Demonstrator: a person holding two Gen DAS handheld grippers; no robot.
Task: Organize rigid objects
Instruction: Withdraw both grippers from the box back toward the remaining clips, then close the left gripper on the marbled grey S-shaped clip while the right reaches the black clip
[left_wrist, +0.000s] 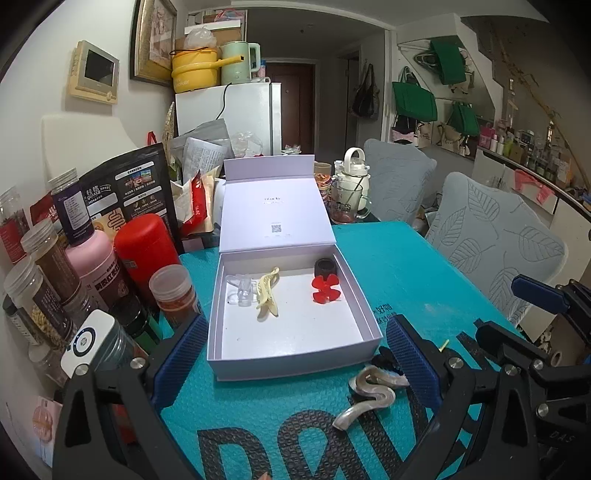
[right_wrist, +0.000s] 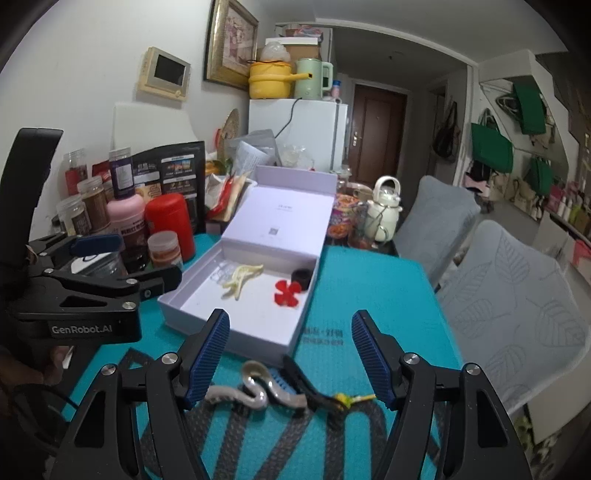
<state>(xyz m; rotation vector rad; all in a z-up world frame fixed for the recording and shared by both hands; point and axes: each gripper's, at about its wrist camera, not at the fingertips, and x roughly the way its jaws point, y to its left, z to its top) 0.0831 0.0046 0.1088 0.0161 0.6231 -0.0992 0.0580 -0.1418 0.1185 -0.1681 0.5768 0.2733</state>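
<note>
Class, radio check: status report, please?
Both hand-held grippers open, empty. Wavy pearl clip on mat, outside white box. Path clear.

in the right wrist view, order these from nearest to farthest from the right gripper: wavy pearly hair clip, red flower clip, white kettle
1. wavy pearly hair clip: on the teal mat, just ahead of the right gripper, slightly left.
2. red flower clip: inside the open white box, toward its right side.
3. white kettle: beyond the box, at the table's far end.

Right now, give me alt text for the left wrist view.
Open left tongs frame a lidded white box holding a clear clip, cream clip, red flower clip and black ring; a pearly wavy clip lies outside.
</note>
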